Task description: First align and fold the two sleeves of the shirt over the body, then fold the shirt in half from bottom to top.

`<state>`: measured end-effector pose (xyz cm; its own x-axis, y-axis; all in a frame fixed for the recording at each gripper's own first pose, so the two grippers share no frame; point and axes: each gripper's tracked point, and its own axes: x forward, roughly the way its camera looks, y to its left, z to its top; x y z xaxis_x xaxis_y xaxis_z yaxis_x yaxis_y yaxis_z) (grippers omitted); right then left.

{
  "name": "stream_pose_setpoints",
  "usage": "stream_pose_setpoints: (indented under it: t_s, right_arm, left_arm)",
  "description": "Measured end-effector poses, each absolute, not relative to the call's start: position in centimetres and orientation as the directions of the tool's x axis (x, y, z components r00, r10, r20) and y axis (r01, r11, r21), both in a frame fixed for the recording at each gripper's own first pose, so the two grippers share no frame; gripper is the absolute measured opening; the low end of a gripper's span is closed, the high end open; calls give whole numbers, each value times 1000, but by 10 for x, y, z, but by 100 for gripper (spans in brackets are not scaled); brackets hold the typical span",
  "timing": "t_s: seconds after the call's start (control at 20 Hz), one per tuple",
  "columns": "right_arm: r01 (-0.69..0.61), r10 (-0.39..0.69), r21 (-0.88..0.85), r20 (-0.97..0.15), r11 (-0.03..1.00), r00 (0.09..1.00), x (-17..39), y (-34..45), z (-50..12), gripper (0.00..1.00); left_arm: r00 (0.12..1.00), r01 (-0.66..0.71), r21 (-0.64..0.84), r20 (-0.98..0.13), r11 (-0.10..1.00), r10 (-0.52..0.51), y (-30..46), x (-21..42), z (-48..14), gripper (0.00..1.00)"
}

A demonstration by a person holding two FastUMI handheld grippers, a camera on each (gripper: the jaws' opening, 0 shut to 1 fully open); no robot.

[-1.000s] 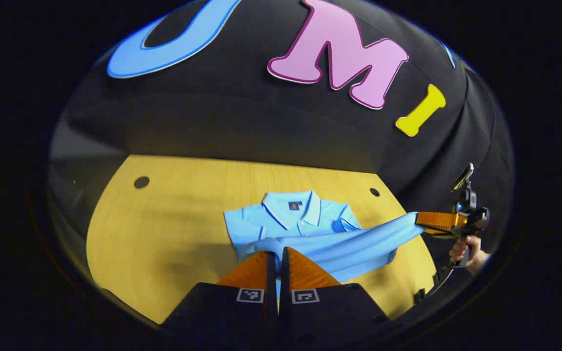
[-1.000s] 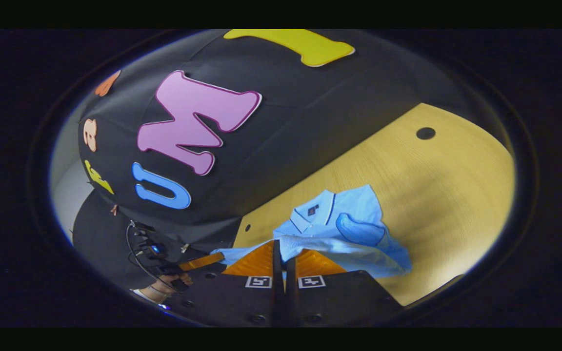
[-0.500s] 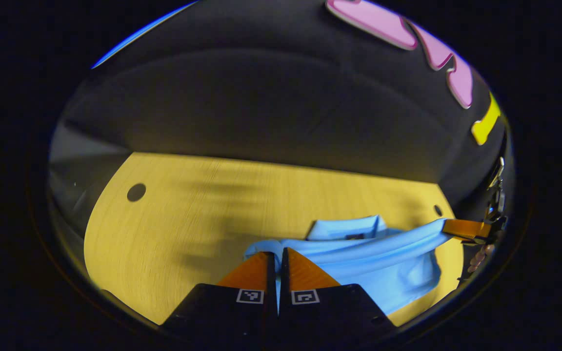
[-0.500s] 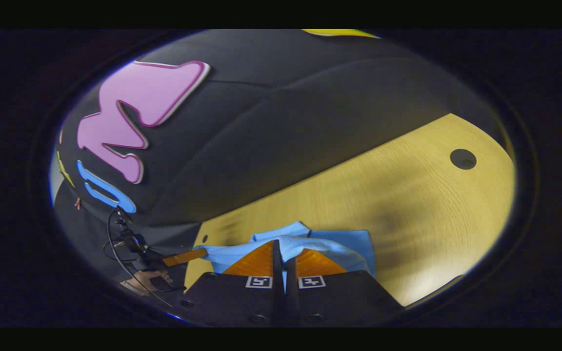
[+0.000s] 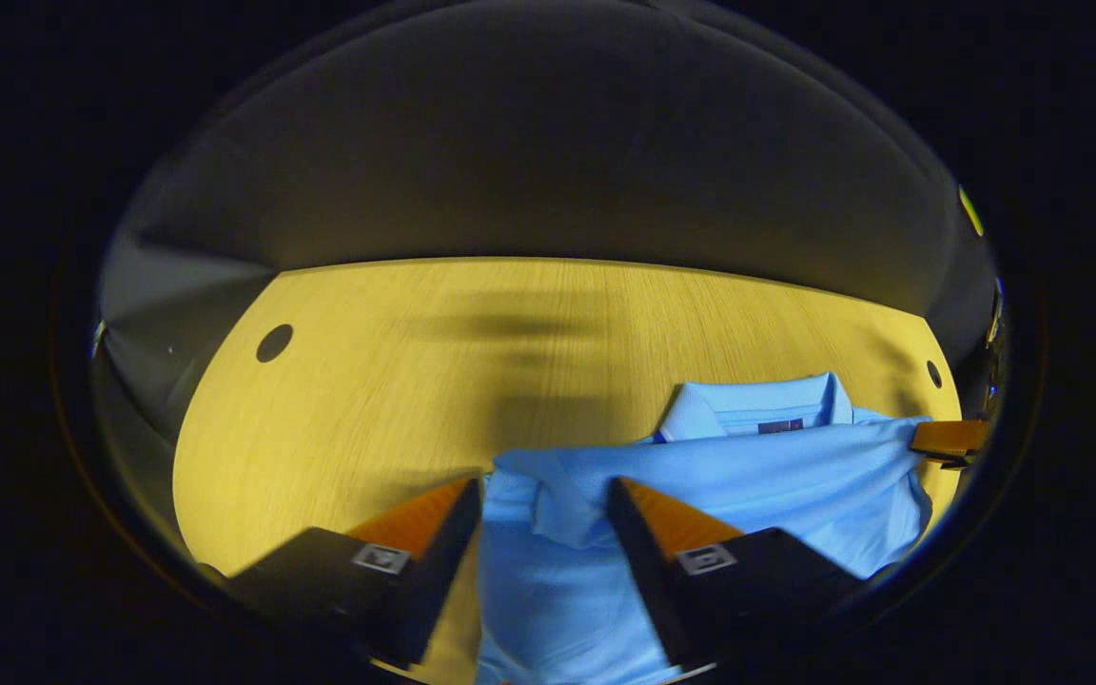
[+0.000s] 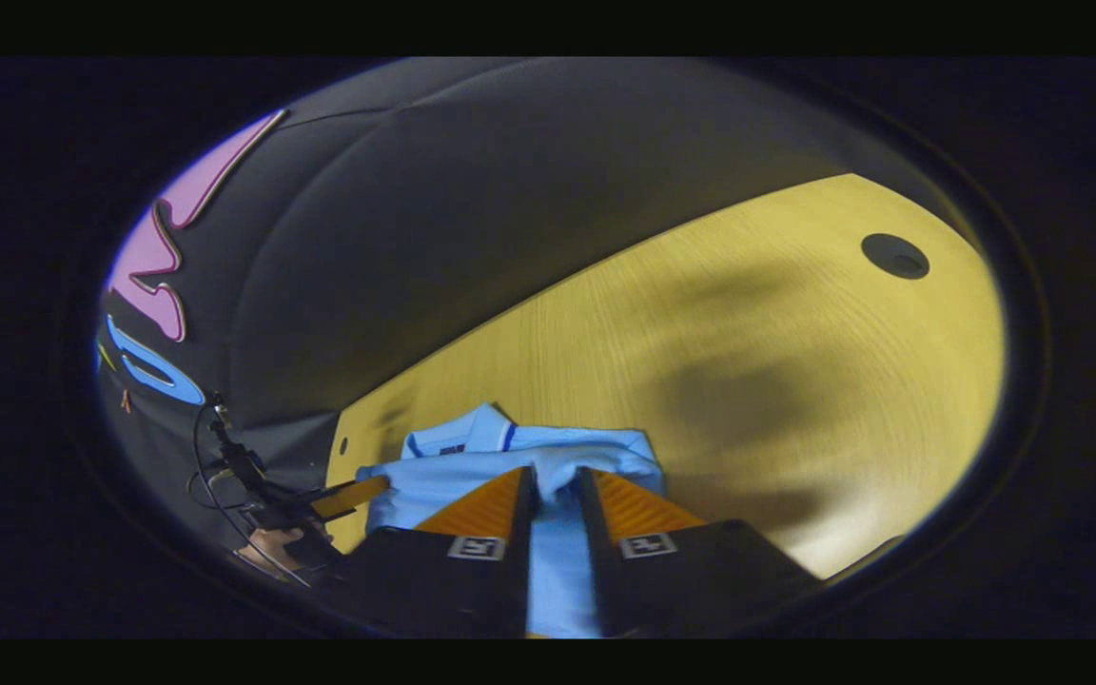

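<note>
A light blue polo shirt (image 5: 700, 476) lies on the wooden table (image 5: 396, 381), its bottom part folded up close to the collar (image 5: 748, 404). My left gripper (image 5: 543, 499) is open, fingers wide apart, with the folded edge lying loose between them. In the right gripper view, my right gripper (image 6: 559, 485) has its fingers slightly parted over the other corner of the shirt (image 6: 529, 457), so it is open too. The right gripper (image 5: 924, 440) also appears at the far right of the left gripper view, touching the shirt's edge. The left gripper (image 6: 358, 495) appears at the shirt's left end in the right gripper view.
Round holes (image 5: 274, 342) (image 5: 932, 373) mark the tabletop's far corners; another hole (image 6: 894, 255) sits at the upper right of the right gripper view. A hand (image 6: 272, 547) holds the left gripper. The black cloth wall (image 5: 529, 171) backs the table.
Both grippers carried the shirt's bottom edge forward and down onto the body near the collar. The left gripper opened wide and let go; the right gripper's fingers parted a little.
</note>
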<state>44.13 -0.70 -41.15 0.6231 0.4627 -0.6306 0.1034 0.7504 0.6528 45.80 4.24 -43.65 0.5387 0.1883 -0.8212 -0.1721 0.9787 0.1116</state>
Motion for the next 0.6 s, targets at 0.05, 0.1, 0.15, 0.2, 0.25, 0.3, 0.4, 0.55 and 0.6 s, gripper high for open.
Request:
stream_pose_setpoints:
  t_s: [0.05,0.1,0.15,0.2,0.25,0.3,0.4,0.55,0.6]
  right_arm:
    - [113,451,648,-634,753,629,442,-11,-409,51]
    - [117,433,638,-635,761,640,443,-17,-406,73]
    - [115,414,624,-634,773,653,444,-23,-400,73]
    - [104,401,613,-626,783,669,445,-24,-392,78]
    - [89,388,600,-616,795,686,445,-27,-381,96]
    - [68,376,584,-602,809,704,444,-30,-368,96]
    - [20,350,545,-567,838,746,440,-31,-336,97]
    - [-55,307,465,-487,883,818,424,-33,-274,89]
    - [-84,294,429,-451,900,842,415,-32,-250,98]
  left_arm:
    - [543,-171,125,-816,977,200,42,456,-431,83]
    - [560,-165,137,-803,977,207,45,456,-418,99]
    - [577,-157,157,-787,975,220,47,456,-404,98]
    - [596,-151,180,-768,972,235,49,456,-389,99]
    - [620,-142,187,-748,972,234,47,454,-372,99]
    - [644,-135,177,-732,975,222,40,452,-356,99]
    - [700,-110,157,-689,981,189,26,444,-318,99]
    - [792,-51,170,-594,984,144,5,418,-252,99]
    - [819,-38,167,-560,985,127,-4,408,-228,99]
